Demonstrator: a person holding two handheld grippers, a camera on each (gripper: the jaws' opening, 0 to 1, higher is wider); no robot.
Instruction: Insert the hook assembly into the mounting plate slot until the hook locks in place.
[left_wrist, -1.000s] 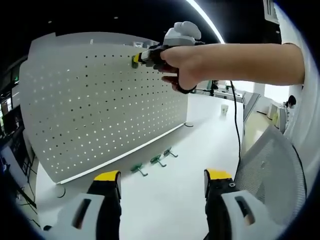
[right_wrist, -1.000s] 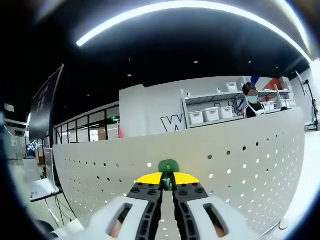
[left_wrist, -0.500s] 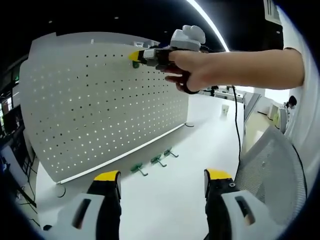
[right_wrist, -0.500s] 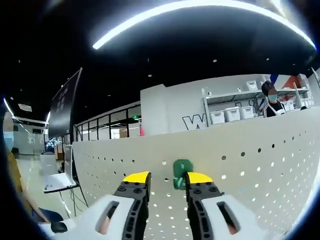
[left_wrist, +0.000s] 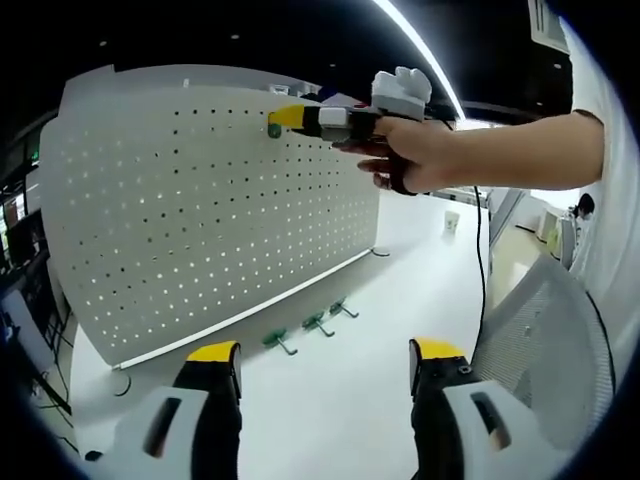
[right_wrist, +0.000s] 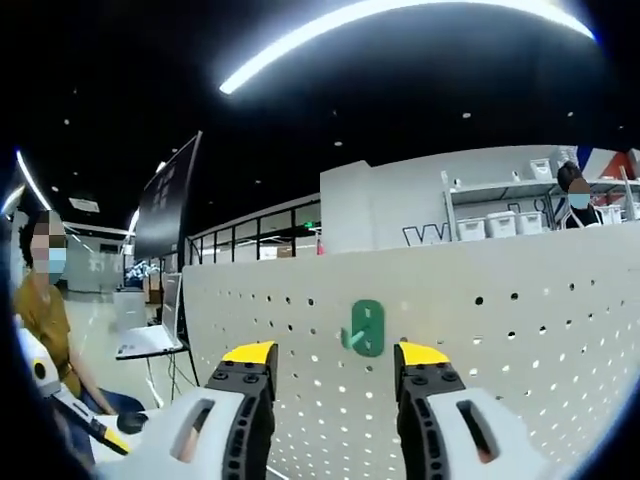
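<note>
Now right gripper (right_wrist: 335, 352) jaws spread apart, gripping nothing; green hook (right_wrist: 364, 328) sits seated in the white pegboard (right_wrist: 520, 330) between and just beyond the tips, near the top edge. Left gripper (left_wrist: 325, 352) jaws also apart and empty, low over the white table (left_wrist: 400, 290); three spare hooks (left_wrist: 312, 322) lie along the board's foot.

Mounted hook (right_wrist: 366, 328) stands between right tool's (right_wrist: 337, 354) spread jaws.
</note>
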